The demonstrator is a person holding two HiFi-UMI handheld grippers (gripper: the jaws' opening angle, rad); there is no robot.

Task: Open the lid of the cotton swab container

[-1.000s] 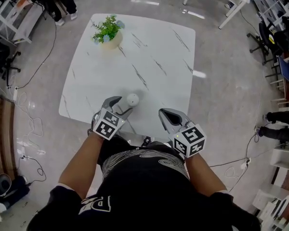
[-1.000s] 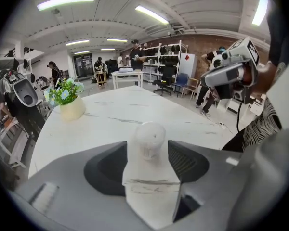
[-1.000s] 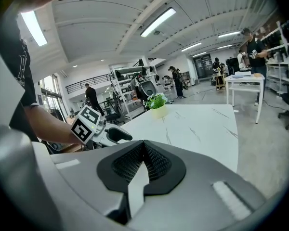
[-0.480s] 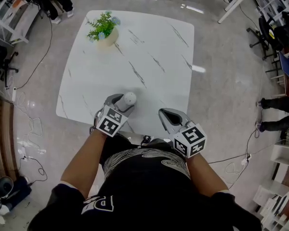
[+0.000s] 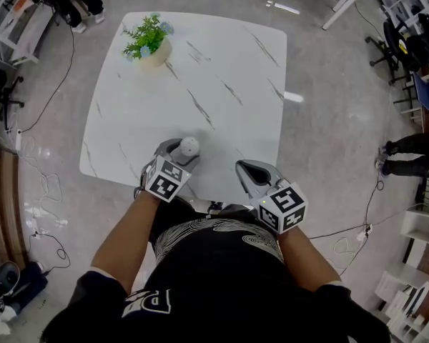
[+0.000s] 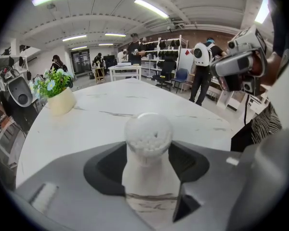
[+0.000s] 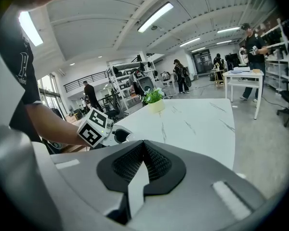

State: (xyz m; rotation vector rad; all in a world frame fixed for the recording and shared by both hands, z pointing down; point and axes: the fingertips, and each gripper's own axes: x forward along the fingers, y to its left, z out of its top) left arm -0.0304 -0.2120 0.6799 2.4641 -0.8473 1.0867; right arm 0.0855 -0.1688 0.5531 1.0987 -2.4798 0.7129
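The swab container (image 6: 149, 174) stands upright near the near edge of the white marble desk (image 5: 222, 70), a little left of its middle. It is a slim white tub with a rounded clear lid (image 6: 148, 134), closed, and the swab heads show through it. Your left claw (image 5: 177, 148) is released, its jaws spread to either side of the container, which stands between the dark pads. Whether either pad touches it is not clear. Your right claw (image 5: 246, 170) is clenched on nothing, jaws pressed together. It hovers at the desk's near edge, to the right of the container and apart from it. A potted plant (image 5: 151, 43) sits at the desk's far left corner. Beyond the desk lies a workshop with shelves, other desks and several people standing.
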